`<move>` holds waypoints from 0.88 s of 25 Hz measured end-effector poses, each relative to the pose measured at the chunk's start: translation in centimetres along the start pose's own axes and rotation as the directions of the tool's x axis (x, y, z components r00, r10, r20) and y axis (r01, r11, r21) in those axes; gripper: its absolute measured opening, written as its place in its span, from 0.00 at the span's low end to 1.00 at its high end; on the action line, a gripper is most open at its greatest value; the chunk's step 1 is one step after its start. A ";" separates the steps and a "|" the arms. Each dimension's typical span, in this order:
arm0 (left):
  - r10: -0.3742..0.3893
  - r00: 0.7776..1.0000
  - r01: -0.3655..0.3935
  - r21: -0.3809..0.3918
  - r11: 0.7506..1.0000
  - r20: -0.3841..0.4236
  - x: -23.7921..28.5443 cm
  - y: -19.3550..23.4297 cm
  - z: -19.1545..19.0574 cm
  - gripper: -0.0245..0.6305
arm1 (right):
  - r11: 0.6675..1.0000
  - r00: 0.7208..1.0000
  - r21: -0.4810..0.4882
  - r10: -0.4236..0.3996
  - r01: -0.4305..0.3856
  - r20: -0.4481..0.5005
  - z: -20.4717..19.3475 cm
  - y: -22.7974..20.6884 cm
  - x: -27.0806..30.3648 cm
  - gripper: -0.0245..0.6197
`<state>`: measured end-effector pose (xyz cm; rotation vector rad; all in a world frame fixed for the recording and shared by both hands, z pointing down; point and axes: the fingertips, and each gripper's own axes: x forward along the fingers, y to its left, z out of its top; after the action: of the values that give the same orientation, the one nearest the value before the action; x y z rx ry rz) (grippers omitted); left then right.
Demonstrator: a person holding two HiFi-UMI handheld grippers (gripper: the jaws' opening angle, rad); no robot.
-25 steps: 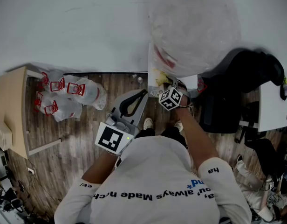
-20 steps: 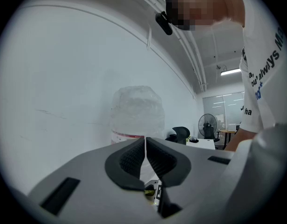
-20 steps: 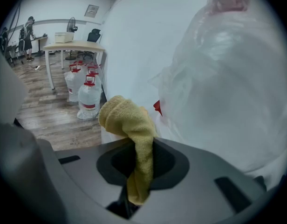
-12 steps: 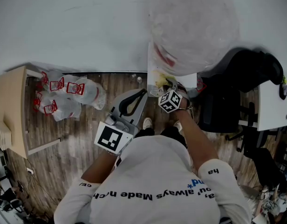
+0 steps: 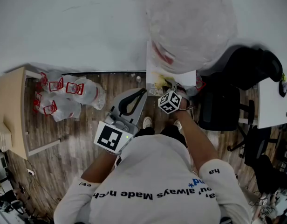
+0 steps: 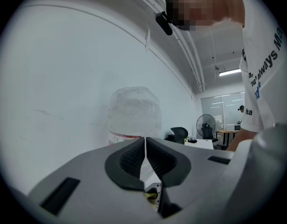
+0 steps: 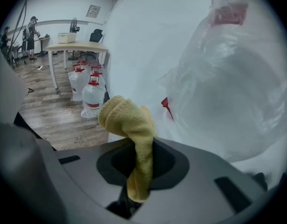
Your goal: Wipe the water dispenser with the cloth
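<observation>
Far left on the wood floor (image 5: 55, 139), spare water jugs (image 5: 64, 94) are sitting wrapped in plastic, well apart from the work. Left hand-held gripper (image 5: 142, 93) is hanging idle near the person's body. Its jaws are pressing together on nothing and pointing toward the dispenser.

Right hand-held gripper (image 5: 165, 85) is pinching the yellow cloth (image 7: 129, 120) mid-fold, jaws clamped tight on it. A bunched wad is standing up beyond the jaws, and a short tail is hanging down behind them. The wad is riding just beside the white casing of the water dispenser (image 5: 186, 80), below the big clear bottle (image 5: 192, 24). Whether it is touching, I cannot tell.

Judging the handling: the cloth is looking soft, light and limp, so it will be squashing and dragging on the panel rather than skating. The mid-fold hold is leaving plenty of wad free for rubbing. The casing is looking stiff and smooth. With the bottle sitting top-heavy, sideways pressure is best going gentle.

Black office chair (image 5: 250, 69) is standing far right, apart.
</observation>
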<state>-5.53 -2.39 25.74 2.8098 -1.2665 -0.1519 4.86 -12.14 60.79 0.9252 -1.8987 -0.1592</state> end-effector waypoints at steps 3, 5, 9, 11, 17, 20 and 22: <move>-0.002 1.000 0.002 0.003 1.000 0.001 0.0 0.0 0.0 0.08 | 1.000 1.000 0.002 0.016 -0.016 -0.003 -0.1 0.2 -0.1 0.13; -0.002 1.000 0.002 0.001 1.000 0.002 0.1 0.0 0.1 0.08 | 0.999 0.999 0.003 0.034 -0.034 -0.010 -0.2 0.3 -0.3 0.13; -0.004 1.000 0.004 0.006 1.000 0.005 0.1 0.1 0.3 0.08 | 0.998 0.998 -0.008 0.063 -0.063 -0.023 -0.1 0.3 -0.9 0.13; -0.003 1.000 0.003 0.007 1.000 0.005 0.1 0.2 0.2 0.08 | 0.999 0.999 -0.008 0.040 -0.040 -0.007 0.0 -0.3 -1.4 0.13; -0.003 1.000 0.003 0.005 1.000 0.001 0.4 0.4 0.0 0.08 | 0.999 0.999 0.003 -0.039 0.039 0.010 -0.5 -3.4 -1.9 0.13; -0.004 1.000 0.004 0.006 1.000 0.001 0.5 0.4 0.0 0.08 | 0.998 0.998 0.006 -0.058 0.058 -0.004 -1.2 -4.9 -1.8 0.13; -0.005 1.000 0.005 0.006 1.000 -0.001 0.6 0.4 0.0 0.08 | 0.998 0.998 0.004 -0.064 0.064 -0.018 -1.7 -5.6 -1.6 0.13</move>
<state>-5.41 -3.12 25.73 2.8180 -1.2613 -0.1477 9.59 -14.52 57.90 0.9877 -1.8547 -0.1841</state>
